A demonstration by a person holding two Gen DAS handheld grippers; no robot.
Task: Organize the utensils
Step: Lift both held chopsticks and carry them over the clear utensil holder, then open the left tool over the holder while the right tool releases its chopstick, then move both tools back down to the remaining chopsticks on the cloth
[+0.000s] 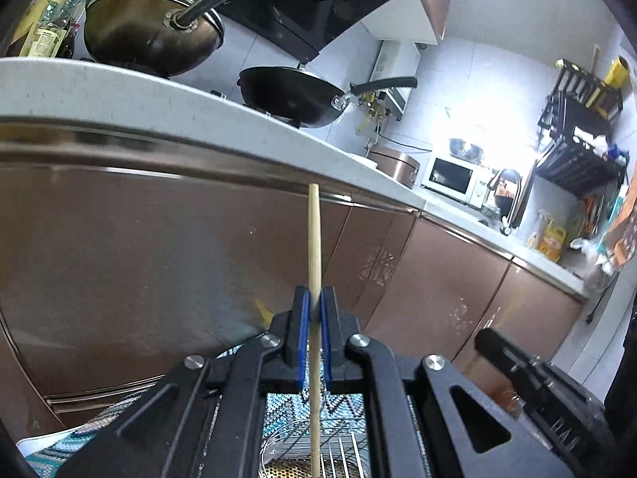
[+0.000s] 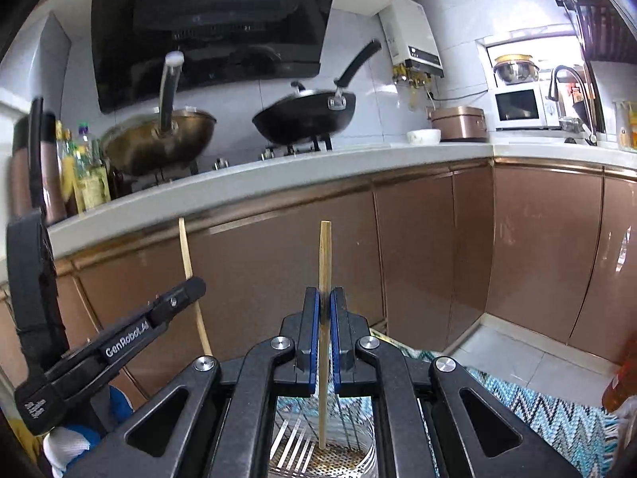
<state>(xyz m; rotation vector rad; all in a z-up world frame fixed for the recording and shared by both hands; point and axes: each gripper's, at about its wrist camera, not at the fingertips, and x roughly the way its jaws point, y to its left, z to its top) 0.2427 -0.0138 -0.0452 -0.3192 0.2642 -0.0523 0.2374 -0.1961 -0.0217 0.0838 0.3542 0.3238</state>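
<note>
My left gripper is shut on a pale wooden chopstick held upright; its lower end hangs over a wire utensil rack. My right gripper is shut on a second wooden chopstick, also upright, its lower tip over a round metal holder with a perforated bottom and forks in it. The left gripper and its chopstick also show at the left of the right wrist view. The right gripper's body shows at the lower right of the left wrist view.
Brown cabinet fronts stand close ahead under a white counter. Two woks sit on the stove. A patterned blue cloth lies under the rack. Bottles, a rice cooker and a microwave stand on the counter.
</note>
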